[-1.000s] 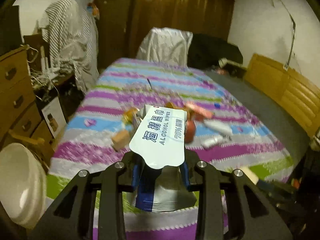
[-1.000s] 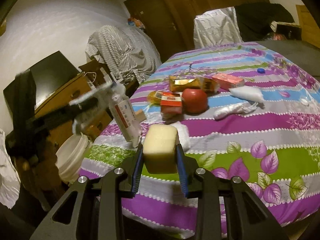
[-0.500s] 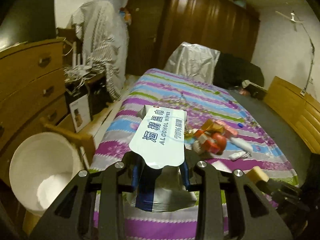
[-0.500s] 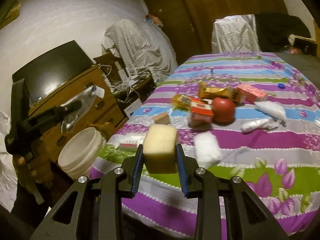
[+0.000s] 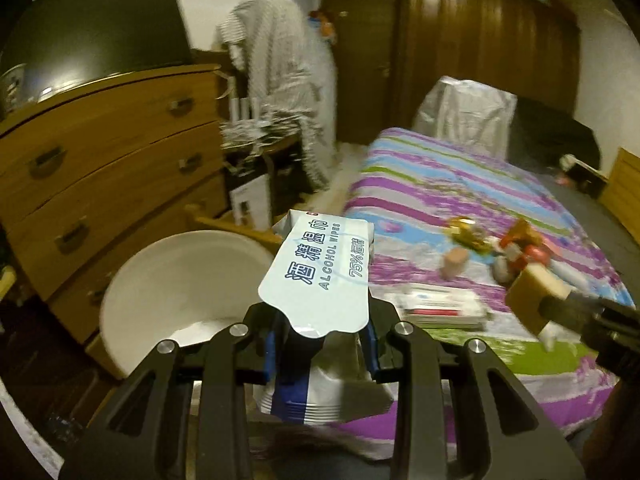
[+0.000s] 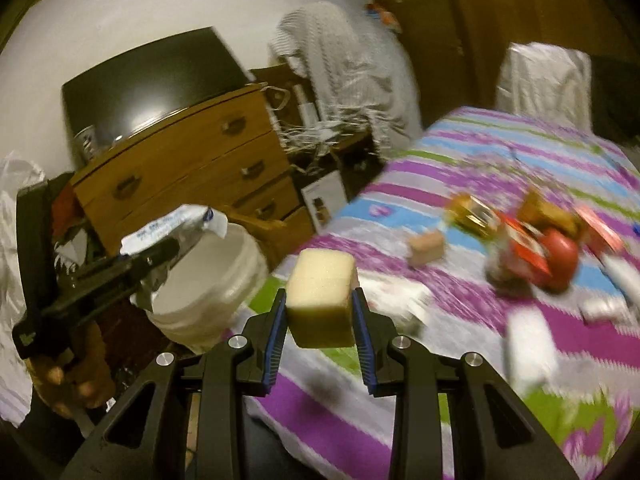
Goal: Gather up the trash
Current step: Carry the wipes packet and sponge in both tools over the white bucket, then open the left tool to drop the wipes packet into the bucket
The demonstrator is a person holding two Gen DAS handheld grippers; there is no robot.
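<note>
My left gripper [image 5: 322, 344] is shut on a pale blue alcohol wipes pack [image 5: 320, 276], held up beside the open white bucket [image 5: 176, 280] at the bed's corner. The right wrist view shows that pack [image 6: 176, 226] hanging over the bucket [image 6: 208, 280], with a hand on the left gripper's handle. My right gripper [image 6: 320, 308] is shut on a yellow sponge block [image 6: 322, 294] above the bed's near corner, right of the bucket. In the left wrist view the sponge [image 5: 534, 300] enters from the right. More trash [image 6: 520, 248] lies on the striped bedspread [image 6: 460, 184].
A wooden chest of drawers [image 5: 100, 160] with a dark screen [image 5: 96, 36] on it stands left of the bucket. A flat stack of papers [image 5: 440, 304] lies on the bed's near corner. Draped clothes [image 5: 280, 72] and a wardrobe [image 5: 480, 40] stand further back.
Both grippers have swung left from over the bed toward the white bucket, which now looms larger. Each keeps its grip: wipes pack left, sponge right.
</note>
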